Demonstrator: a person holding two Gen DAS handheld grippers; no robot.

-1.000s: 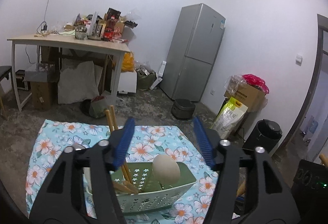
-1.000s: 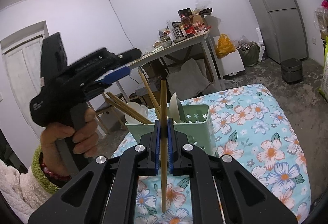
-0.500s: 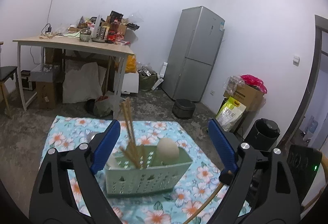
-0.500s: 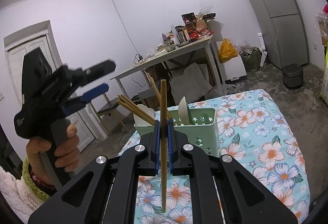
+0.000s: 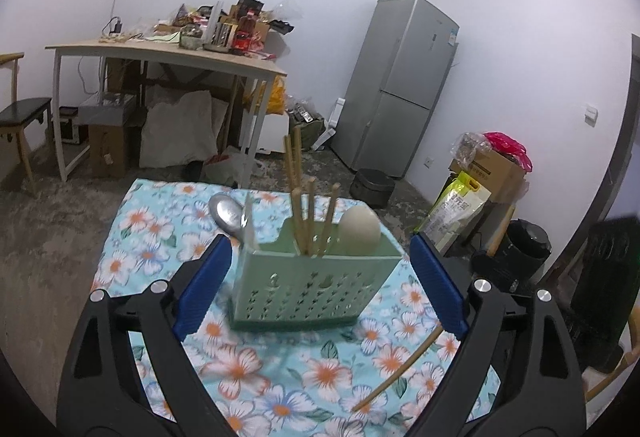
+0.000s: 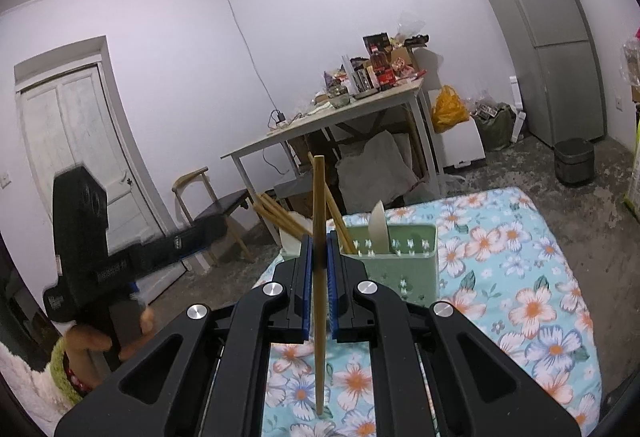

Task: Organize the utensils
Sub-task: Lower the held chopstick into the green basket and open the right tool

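The right hand-held gripper pinches one chopstick tight and upright. The left hand-held gripper is wide open and holds nothing. Past them, the green basket with chopsticks and spoons stands on the flowered cloth.

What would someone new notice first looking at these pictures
Probably the single wooden chopstick standing upright, clamped in the shut right gripper in the middle of the right wrist view. Next, the pale green perforated plastic utensil caddy on the blue floral cloth, already holding chopsticks and spoons, framed by the wide-open left gripper.
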